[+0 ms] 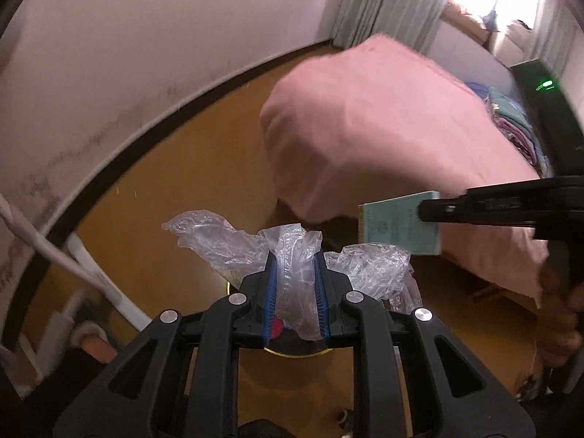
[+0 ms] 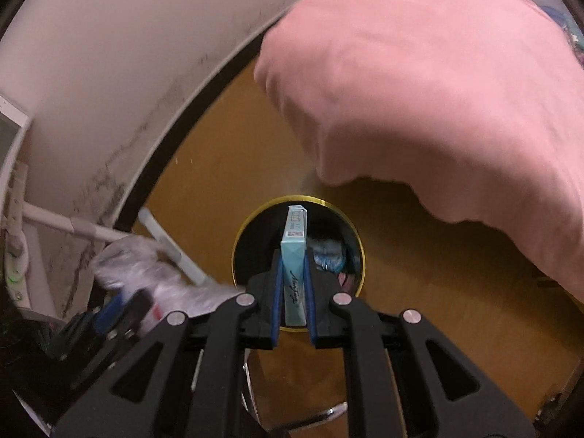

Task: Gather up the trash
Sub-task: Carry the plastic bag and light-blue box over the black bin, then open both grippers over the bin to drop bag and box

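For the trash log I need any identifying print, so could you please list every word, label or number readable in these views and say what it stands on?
"Nanjing", in cursive script, apparently: on the narrow side of the pale teal cardboard packet clamped in the right gripper.
Small code and print near that packet's top end: too small to read.
Print on the packet's broad face in the left wrist view: blurred.
Crumpled clear plastic wrapper in the left gripper: no text visible.

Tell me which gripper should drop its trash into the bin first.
Right, probably. The right gripper holds the light blue box directly over the gold-rimmed bin. The left gripper grips the clear plastic wrap, apparently near the rim.
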{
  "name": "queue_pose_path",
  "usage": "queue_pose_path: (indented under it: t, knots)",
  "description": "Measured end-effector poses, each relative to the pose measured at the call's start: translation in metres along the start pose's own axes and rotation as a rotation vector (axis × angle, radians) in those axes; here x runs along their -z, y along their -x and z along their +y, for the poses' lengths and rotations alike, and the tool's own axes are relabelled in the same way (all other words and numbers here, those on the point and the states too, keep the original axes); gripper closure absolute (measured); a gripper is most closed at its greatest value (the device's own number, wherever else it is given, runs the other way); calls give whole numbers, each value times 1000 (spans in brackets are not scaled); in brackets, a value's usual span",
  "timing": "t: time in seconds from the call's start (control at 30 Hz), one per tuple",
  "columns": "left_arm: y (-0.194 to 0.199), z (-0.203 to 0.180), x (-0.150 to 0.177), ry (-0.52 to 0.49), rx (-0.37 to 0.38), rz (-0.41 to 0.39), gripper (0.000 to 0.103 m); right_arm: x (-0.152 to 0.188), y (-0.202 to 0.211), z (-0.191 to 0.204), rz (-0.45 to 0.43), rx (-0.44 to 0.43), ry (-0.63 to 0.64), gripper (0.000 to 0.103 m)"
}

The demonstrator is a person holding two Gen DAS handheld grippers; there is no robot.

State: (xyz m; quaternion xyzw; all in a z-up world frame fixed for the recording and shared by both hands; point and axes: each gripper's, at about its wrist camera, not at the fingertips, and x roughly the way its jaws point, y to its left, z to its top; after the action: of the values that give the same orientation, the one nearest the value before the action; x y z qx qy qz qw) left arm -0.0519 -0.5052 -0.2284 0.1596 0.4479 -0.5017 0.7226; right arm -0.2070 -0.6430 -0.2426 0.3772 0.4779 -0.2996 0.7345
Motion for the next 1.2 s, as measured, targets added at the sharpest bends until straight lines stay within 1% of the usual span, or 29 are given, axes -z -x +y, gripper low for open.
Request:
queue_pose_path:
  t: [0.1, 0.17, 0.23, 0.37, 0.47, 0.53, 0.57, 0.6, 0.63, 0.67, 0.77, 0.8, 0.83, 0.87, 0.9, 0.93, 1.0, 1.13, 1.2]
  knots:
    - [-24, 2, 13, 22, 0, 45, 85, 2, -9, 2, 26, 1, 10, 92]
    - [-34, 10, 15, 66, 36, 79, 84, 4, -11, 3, 34, 3, 13, 91]
    - [-35, 8, 21, 84, 48, 82, 84, 4, -12, 5, 37, 11, 15, 92]
    - [-45, 9, 27, 87, 60, 114, 84, 3, -13, 5, 35, 9, 13, 92]
    - [-43, 7, 28, 87, 66, 122, 83, 5, -14, 5, 30, 9, 16, 92]
    - [-42, 7, 25, 95, 72, 127, 81, 5, -16, 6, 28, 5, 22, 91]
    - [-42, 7, 24, 99, 73, 127, 75, 5, -17, 7, 31, 4, 27, 91]
    - [-42, 8, 24, 104, 74, 129, 63, 6, -18, 8, 35, 1, 34, 91]
    - [-44, 9, 25, 107, 72, 129, 56, 6, -21, 10, 48, 0, 41, 91]
    - [-42, 8, 26, 109, 73, 127, 48, 7, -22, 11, 55, -1, 43, 91]
    - [-41, 9, 26, 115, 79, 118, 44, 7, -22, 13, 53, -7, 48, 90]
    - [-41, 8, 26, 115, 82, 121, 43, 7, -21, 13, 49, -7, 49, 89]
    - [-41, 8, 26, 114, 82, 123, 43, 7, -21, 13, 46, -10, 49, 78]
    - [-42, 7, 26, 113, 82, 124, 43, 8, -20, 14, 41, -8, 49, 60]
    - [-41, 7, 26, 111, 82, 125, 43, 7, -19, 14, 33, -5, 52, 53]
    - [-41, 6, 26, 110, 82, 125, 43, 8, -17, 15, 22, -3, 56, 51]
    - [-41, 6, 26, 110, 81, 125, 42, 7, -14, 15, 8, 0, 57, 51]
    - [-39, 7, 27, 110, 78, 122, 39, 7, -15, 15, 13, 0, 61, 49]
    - [-34, 5, 26, 104, 65, 107, 36, 7, -13, 16, 4, 5, 65, 45]
